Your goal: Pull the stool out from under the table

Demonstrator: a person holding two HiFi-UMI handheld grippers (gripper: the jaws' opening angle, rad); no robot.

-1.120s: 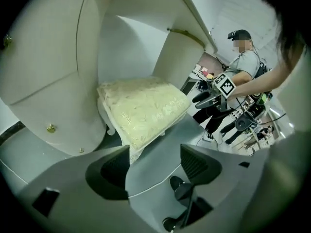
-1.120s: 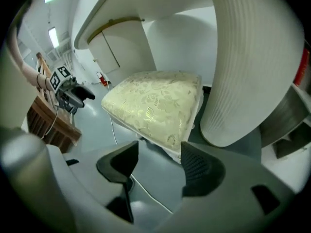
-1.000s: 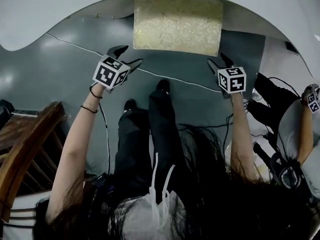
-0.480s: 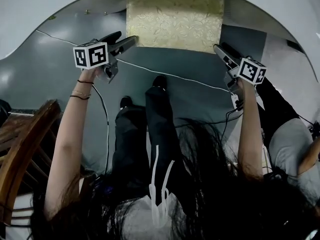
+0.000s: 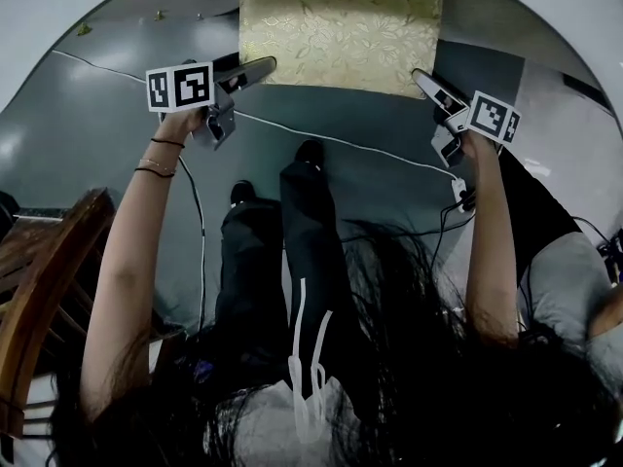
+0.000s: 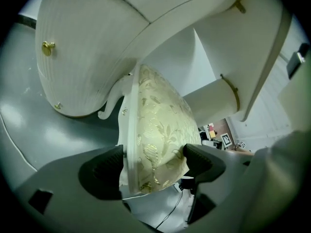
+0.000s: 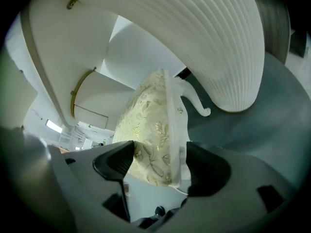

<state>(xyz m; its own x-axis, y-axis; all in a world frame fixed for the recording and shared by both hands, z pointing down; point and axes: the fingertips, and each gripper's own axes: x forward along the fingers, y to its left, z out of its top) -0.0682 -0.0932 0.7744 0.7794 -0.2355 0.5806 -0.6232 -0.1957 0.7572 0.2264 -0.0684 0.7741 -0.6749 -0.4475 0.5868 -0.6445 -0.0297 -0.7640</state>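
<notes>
**A:** What crowds the spot?

**B:** A white table with a ribbed, curved apron (image 6: 92, 52) arches over the far side. Its curled white foot (image 6: 108, 109) stands just beside the seat. A thin white cable (image 5: 341, 146) runs across the grey floor (image 5: 107, 115) between the seat and the person's dark-trousered legs (image 5: 292, 251). A brown wooden chair (image 5: 49, 280) sits well off to the left.

**A:** And the thing to be pulled?

**B:** The rectangular stool with a gold floral brocade cushion and white frame (image 5: 336, 27) sits on the floor, its far part under the table's rim. Its long axis runs side to side across the head view. One long edge faces the person.

**A:** The grippers?

**B:** The left gripper (image 5: 258, 66) is at the near left corner and the right gripper (image 5: 425, 79) at the near right. Both have just been opening their jaws, which stand spread wide. Each pair straddles the seat's edge, cushion by one pad and white frame by the other. I cannot tell whether the pads press on it.
</notes>
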